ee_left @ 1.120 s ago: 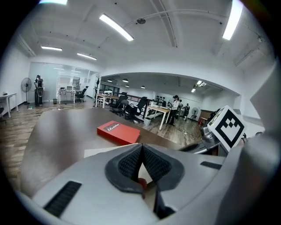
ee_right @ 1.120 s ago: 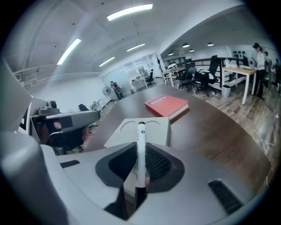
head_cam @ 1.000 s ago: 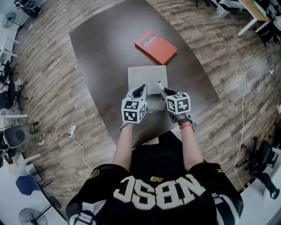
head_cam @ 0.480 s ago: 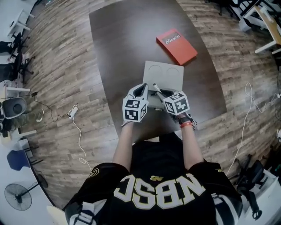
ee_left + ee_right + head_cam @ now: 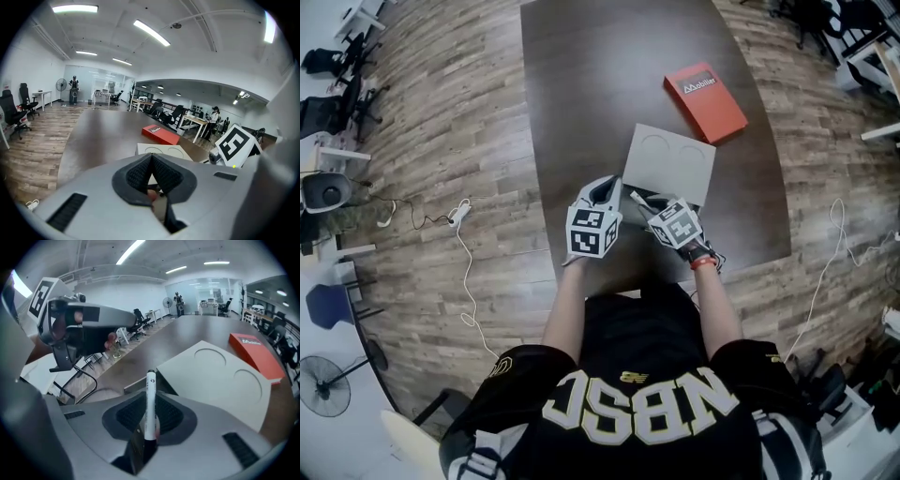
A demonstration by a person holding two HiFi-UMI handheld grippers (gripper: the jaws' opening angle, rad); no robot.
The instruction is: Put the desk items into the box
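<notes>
One marker (image 5: 150,380) in right tool (image 5: 151,401), apparently clamped

The dark brown surface (image 5: 600,84) fills the upper middle of the head view. A flat grey box (image 5: 667,161) with two round marks on its top lies on it, right of centre. A red flat pack (image 5: 705,101) lies just beside the box's upper right corner.

Wood-plank floor (image 5: 441,141) (dark table (image 5: 581,94))

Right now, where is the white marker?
The white marker is clamped in the right tool, at the head view's centre, by the near edge of the grey box, just right of the left tool.
</notes>
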